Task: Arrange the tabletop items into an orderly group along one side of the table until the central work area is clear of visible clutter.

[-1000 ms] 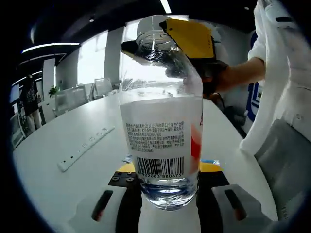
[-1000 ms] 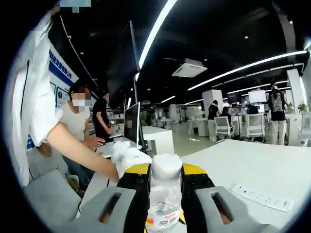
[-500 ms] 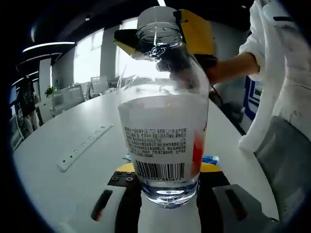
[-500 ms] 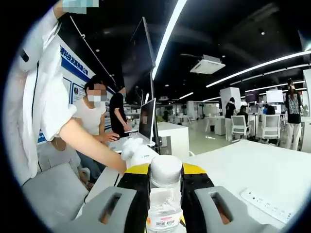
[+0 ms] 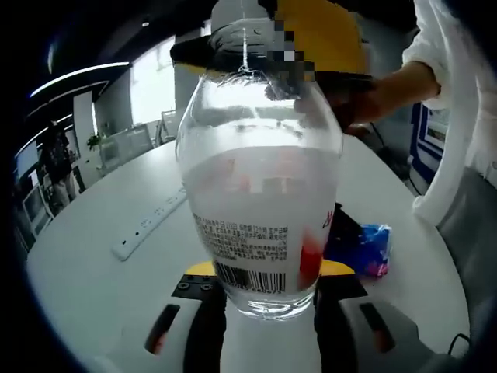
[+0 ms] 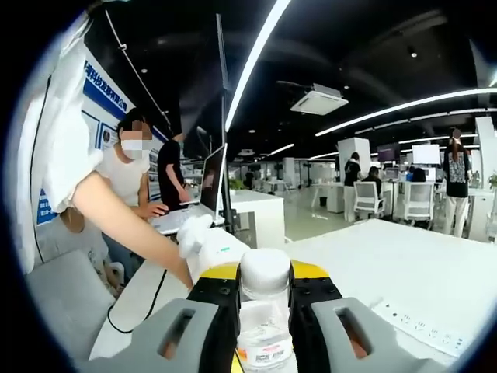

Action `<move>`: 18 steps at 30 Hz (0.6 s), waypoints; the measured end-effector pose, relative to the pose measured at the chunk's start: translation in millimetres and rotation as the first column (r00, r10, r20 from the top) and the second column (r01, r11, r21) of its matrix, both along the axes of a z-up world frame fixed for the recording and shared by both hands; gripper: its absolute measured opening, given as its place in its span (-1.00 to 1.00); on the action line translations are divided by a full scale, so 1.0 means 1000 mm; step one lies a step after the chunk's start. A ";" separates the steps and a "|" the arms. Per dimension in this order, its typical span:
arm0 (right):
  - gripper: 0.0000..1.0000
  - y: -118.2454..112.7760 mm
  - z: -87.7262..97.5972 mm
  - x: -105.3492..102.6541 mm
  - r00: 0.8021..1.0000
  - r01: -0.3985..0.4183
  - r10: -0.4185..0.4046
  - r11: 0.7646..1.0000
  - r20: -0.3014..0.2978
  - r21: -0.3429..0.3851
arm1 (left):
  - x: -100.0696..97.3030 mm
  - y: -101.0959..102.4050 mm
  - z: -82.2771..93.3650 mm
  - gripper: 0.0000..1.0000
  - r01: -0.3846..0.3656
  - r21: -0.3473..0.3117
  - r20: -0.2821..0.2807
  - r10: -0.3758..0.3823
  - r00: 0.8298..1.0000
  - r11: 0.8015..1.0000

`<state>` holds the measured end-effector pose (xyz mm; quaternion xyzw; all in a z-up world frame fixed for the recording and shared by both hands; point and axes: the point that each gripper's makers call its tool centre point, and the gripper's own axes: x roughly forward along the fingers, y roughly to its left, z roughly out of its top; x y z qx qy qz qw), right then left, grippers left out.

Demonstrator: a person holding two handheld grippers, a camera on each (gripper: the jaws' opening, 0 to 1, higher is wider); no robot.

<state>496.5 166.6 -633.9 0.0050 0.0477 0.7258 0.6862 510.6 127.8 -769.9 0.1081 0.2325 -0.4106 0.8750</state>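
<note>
A clear water bottle (image 5: 260,194) with a white label and barcode stands between the jaws of my left gripper (image 5: 268,289), which is shut on its base. At the top, my yellow right gripper (image 5: 322,35) clamps the bottle's neck, held by a person's hand (image 5: 373,89). In the right gripper view the white cap (image 6: 265,272) and the neck of the bottle (image 6: 264,326) sit tight between the jaws of my right gripper (image 6: 265,289). The bottle is held above the white table (image 5: 85,287).
A white power strip (image 5: 151,225) lies on the table at the left, seen again as a power strip (image 6: 415,326). A blue packet (image 5: 374,249) lies beside a dark item at the right. A laptop (image 6: 203,198), seated people and a grey chair (image 6: 54,303) are beyond the table edge.
The bottle now looms larger and tilts more in the left gripper view, and the blue packet has come into sight. Both grips are unchanged; the right gripper view shifted slightly.
</note>
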 end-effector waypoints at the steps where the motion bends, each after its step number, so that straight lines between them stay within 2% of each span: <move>1: -0.62 0.001 -0.002 0.002 1.000 0.009 -0.009 1.000 -0.001 0.000 | 0.001 0.001 -0.002 -0.21 -0.005 0.001 -0.003 0.005 1.000 1.000; 10: -0.62 0.005 -0.021 0.003 1.000 0.028 -0.027 0.999 0.010 -0.030 | 0.004 0.003 -0.021 -0.21 -0.015 0.006 -0.022 0.016 1.000 1.000; 18: -0.62 0.003 -0.029 0.005 0.999 0.039 -0.038 0.998 0.012 -0.041 | 0.003 0.001 -0.028 -0.21 0.000 0.012 -0.027 0.001 1.000 1.000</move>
